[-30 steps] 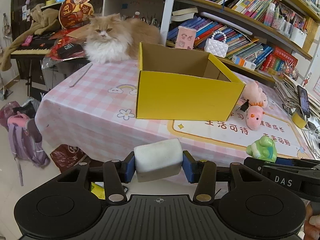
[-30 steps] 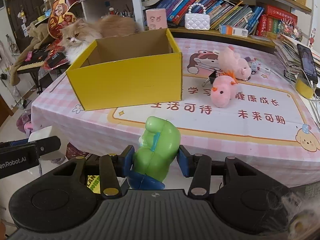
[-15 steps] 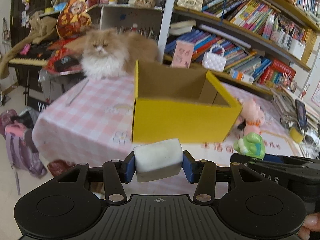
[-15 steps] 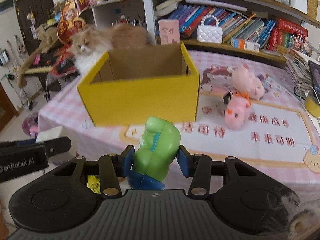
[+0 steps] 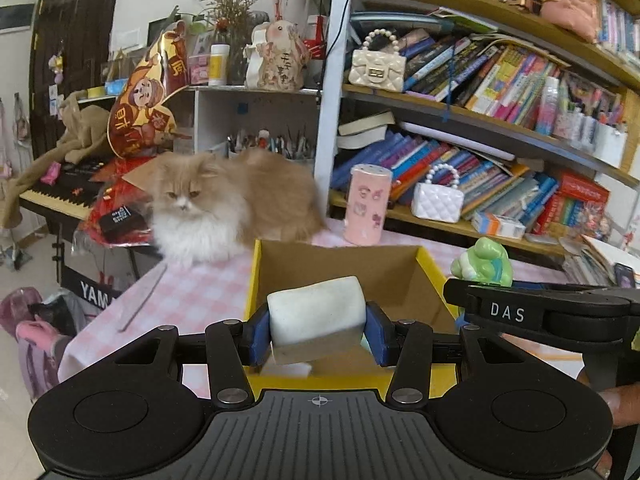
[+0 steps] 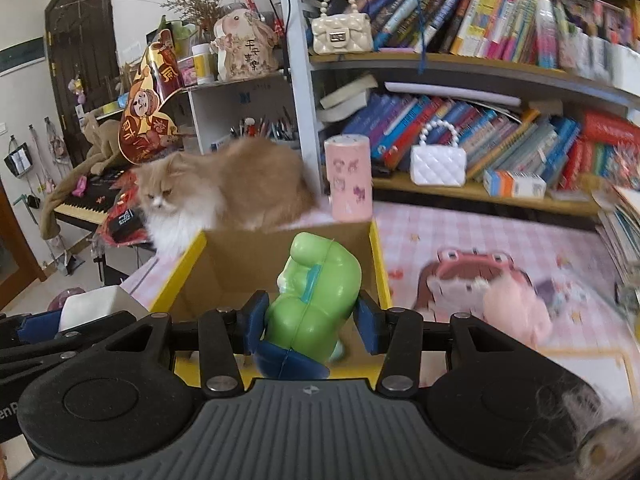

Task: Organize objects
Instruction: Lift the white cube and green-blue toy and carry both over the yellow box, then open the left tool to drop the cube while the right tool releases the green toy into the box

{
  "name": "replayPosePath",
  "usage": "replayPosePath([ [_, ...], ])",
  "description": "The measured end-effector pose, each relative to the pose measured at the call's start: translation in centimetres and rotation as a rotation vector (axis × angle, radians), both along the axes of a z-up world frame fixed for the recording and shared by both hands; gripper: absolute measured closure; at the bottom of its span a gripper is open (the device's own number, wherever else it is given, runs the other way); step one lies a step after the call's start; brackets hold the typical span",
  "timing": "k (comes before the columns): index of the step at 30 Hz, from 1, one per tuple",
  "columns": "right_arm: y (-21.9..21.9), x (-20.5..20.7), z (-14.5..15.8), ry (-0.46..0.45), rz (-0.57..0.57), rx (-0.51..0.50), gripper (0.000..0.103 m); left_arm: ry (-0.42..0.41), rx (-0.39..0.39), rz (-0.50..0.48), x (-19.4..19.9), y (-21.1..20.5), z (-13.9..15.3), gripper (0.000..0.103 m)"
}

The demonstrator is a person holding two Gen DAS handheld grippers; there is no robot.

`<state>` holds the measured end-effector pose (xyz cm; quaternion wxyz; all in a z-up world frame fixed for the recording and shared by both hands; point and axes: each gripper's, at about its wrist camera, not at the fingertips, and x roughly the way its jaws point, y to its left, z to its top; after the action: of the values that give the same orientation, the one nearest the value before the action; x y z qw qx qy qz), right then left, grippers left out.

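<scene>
2 grippers' fingers [image 5: 375, 340] clamp white block [image 5: 316, 314], green toy [image 6: 316, 292].

The near wall and floor of the open yellow cardboard box [image 5: 434, 276] are largely hidden behind the black gripper bodies in both views. The pink plush pig [image 6: 516, 312] and the right-hand books [image 6: 576, 44] are blurred, and the green toy frog's [image 6: 316, 292] blue base is partly covered.

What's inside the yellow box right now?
The yellow box shows bare brown cardboard walls. A pale flat piece peeks out on its floor, but the white block and green toy cover most of that floor.
</scene>
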<state>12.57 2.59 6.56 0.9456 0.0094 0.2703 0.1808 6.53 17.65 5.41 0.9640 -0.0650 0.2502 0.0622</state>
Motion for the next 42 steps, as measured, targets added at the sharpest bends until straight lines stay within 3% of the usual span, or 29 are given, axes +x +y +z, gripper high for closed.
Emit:
replayPosePath([
  [8,2.3,7.7,-1.7,0.018,0.081,-0.115,0.059,0.081,0.050,0.060,5.6,-0.6,-2.4,0.056],
  [14,4.4,13.3,-4.0,0.153,0.202,-0.209,0.059,0.162,0.046,0.085,8.8,-0.8,-4.2,0.056],
  [21,5.9,16.4,-7.4,0.276,0.288,-0.330,0.059,0.227,0.052,0.100,10.4,-1.3,-5.8,0.056],
  [30,5.3,16.9,-7.2,0.270,0.292,-0.278,0.052,0.228,0.027,0.129,10.8,-1.5,-6.1,0.050],
  [34,4.9,16.1,-5.9,0.225,0.284,-0.241,0.047,0.185,0.041,0.139,10.2,-1.4,-5.2,0.036],
  [40,4.2,14.2,-3.6,0.151,0.251,-0.181,0.047,0.125,0.047,0.144,8.7,-1.1,-3.2,0.034],
  [42,3.8,13.1,-2.7,0.118,0.223,-0.160,0.042,0.107,0.047,0.147,7.9,-0.9,-2.5,0.030],
])
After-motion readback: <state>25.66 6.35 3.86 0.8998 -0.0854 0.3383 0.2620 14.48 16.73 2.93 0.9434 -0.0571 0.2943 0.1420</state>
